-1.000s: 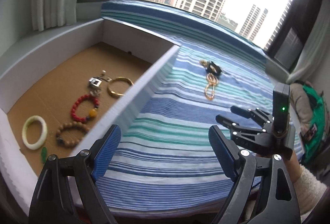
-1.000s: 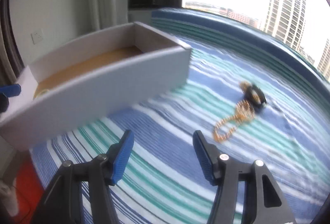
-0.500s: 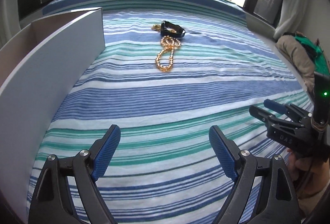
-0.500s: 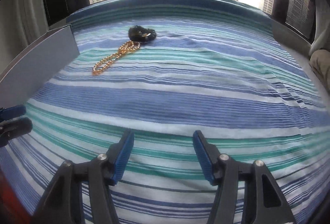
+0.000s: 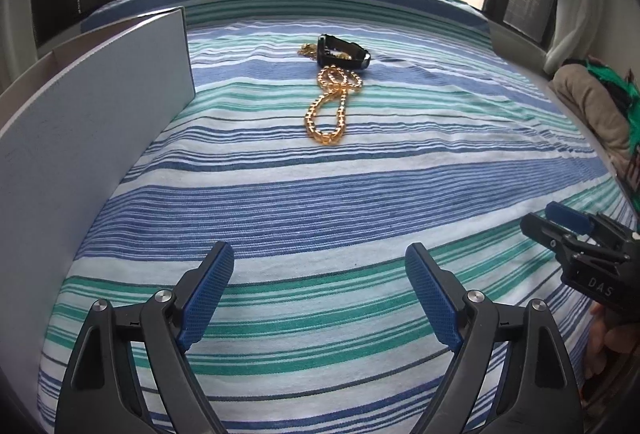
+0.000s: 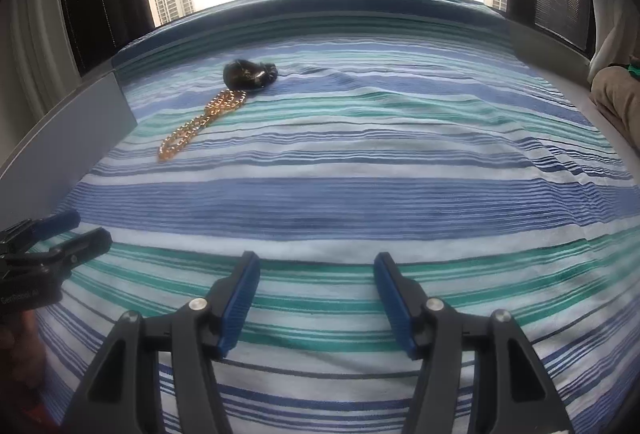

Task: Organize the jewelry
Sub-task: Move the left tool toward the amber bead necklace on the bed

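A gold bead necklace (image 5: 330,106) lies on the striped cloth, far ahead of both grippers; it also shows in the right wrist view (image 6: 200,124). A black bracelet (image 5: 342,52) sits at its far end, seen as a dark lump in the right wrist view (image 6: 248,75). A white box (image 5: 88,102) stands at the left, its inside hidden. My left gripper (image 5: 320,294) is open and empty above the cloth. My right gripper (image 6: 316,298) is open and empty too, and shows at the right edge of the left wrist view (image 5: 560,220).
The striped blue, green and white cloth (image 5: 360,194) covers the whole surface. A beige and green bundle (image 5: 596,110) lies at the right edge. A window with tall buildings is behind. The box wall (image 6: 64,150) bounds the left side.
Both grippers have swung from the box toward the necklace and bracelet. The box's inside with its bracelets has gone out of view. Both stay open.
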`<state>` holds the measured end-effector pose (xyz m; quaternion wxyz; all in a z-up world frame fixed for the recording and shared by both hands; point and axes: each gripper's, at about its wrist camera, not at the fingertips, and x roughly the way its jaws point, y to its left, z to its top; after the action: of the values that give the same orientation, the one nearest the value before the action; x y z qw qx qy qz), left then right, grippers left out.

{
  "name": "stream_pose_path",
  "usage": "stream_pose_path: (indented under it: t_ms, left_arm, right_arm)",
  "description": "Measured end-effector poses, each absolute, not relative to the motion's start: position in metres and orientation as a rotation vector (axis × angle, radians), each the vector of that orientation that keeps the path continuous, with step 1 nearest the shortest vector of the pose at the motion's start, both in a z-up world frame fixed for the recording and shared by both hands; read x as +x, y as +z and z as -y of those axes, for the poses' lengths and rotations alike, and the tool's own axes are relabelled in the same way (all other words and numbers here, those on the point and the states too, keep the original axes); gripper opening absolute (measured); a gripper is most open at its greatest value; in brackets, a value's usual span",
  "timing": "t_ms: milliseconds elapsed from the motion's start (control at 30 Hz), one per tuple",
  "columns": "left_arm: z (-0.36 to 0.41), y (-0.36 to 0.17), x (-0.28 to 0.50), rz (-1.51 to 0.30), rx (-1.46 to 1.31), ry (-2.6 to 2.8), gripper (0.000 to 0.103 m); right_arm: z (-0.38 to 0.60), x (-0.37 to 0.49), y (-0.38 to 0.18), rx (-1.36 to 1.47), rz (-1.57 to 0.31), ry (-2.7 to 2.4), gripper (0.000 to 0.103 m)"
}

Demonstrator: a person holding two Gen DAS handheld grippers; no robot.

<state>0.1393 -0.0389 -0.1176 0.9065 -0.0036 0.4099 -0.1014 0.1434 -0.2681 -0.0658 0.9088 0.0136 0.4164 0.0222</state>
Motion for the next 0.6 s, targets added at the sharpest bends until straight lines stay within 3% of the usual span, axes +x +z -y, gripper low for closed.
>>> stream_pose_path:
  t_ms: [267,600]
  left_arm:
    - [0.025,-0.123,0.139,-0.871,-0.098,-0.204,0.089]
    - [0.033,-0.125,0.14,-0.888,-0.063,-0.215,0.097]
  right_arm:
    - [0.274,0.144,-0.067,0.075,-0.863,0.044,0.061]
    - [0.272,0.145,-0.068,0.059,-0.867,0.039,0.062]
